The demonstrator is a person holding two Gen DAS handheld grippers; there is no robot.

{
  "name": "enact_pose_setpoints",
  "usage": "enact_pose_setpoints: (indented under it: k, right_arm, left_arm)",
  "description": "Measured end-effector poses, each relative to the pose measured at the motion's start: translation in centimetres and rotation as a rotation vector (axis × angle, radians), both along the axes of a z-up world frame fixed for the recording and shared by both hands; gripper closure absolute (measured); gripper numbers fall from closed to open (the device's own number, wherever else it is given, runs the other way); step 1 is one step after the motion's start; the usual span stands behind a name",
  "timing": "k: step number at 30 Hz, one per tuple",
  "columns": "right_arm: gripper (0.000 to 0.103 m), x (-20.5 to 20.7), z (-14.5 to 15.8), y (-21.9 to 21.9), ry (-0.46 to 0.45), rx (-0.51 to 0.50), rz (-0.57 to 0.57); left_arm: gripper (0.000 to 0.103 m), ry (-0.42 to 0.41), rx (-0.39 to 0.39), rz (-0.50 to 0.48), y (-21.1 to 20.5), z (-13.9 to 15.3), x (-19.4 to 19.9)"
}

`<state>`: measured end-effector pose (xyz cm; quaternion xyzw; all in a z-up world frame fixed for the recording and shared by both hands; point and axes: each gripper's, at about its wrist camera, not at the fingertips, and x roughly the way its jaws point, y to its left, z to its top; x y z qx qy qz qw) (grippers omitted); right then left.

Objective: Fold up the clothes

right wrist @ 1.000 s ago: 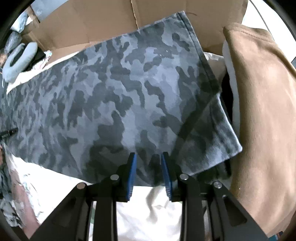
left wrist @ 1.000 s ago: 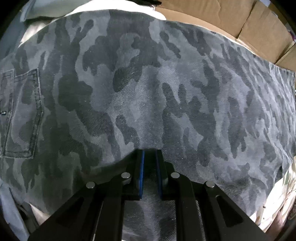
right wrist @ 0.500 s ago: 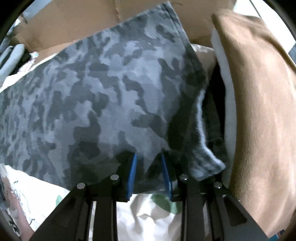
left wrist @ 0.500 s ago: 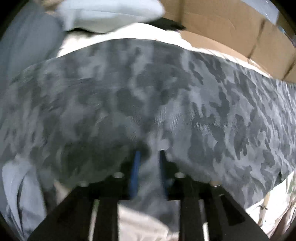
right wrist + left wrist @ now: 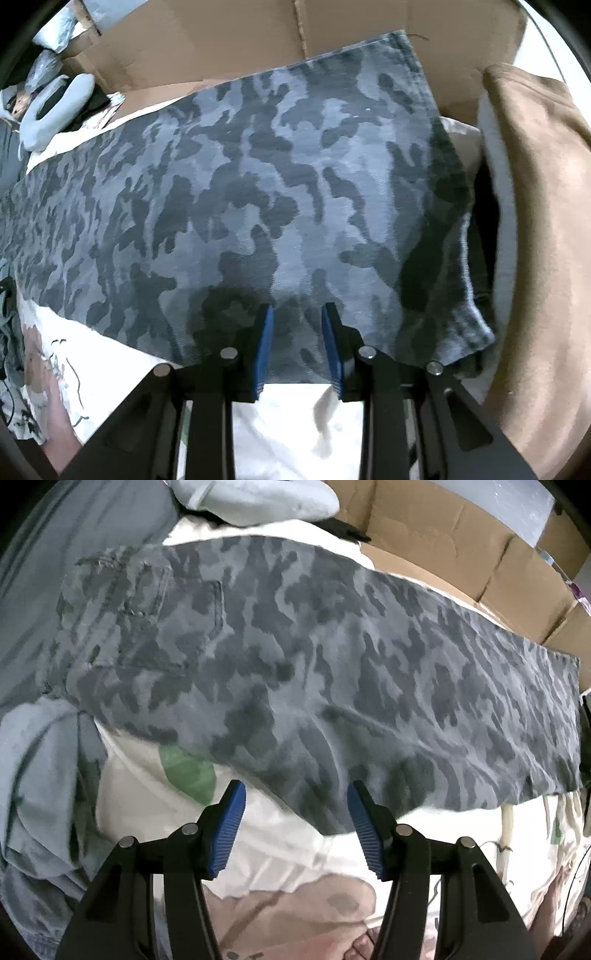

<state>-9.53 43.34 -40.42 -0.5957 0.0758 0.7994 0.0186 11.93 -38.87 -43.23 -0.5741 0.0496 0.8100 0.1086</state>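
Note:
Grey camouflage trousers lie stretched flat across a white printed sheet, with the back pocket and waistband at the left end and the leg hem at the right. My left gripper is open wide at the trousers' near edge, nothing pinched between its blue pads. In the right wrist view the trousers fill the frame, hem bunched at the right. My right gripper is shut on their near edge, with fabric between the pads.
Flattened cardboard boxes line the far side. A tan garment is piled right of the hem. Grey-blue clothes lie at the left, with a pale cushion behind and a neck pillow far left.
My left gripper has let go of the trousers, opened wide and drawn back from them. My right gripper has kept its hold, and the hem has bunched slightly.

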Motion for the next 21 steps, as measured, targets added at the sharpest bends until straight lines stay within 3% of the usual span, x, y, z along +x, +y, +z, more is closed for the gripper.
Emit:
enact_pose_setpoints:
  k: [7,13,17,21]
  right_arm:
    - [0.078,-0.3,-0.4,-1.2,-0.016,-0.02,0.037]
    - [0.078,0.2,-1.3,-1.1,-0.04,-0.035,0.032]
    - [0.078,0.2,-1.5,-0.9,-0.043,-0.03,0.041]
    - [0.078,0.0,-1.7,-0.6,-0.043,-0.028,0.048]
  left_arm:
    - [0.045,-0.071,0.011,-0.036,0.9,-2.4,2.4]
    - [0.045,-0.084,-0.016,-0.04,1.7,-5.2,2.5]
    - [0.045,-0.068,-0.021,0.012,1.2,-6.4,1.7]
    - [0.045,-0.034,0.092,0.128,-0.6,-5.0,1.1]
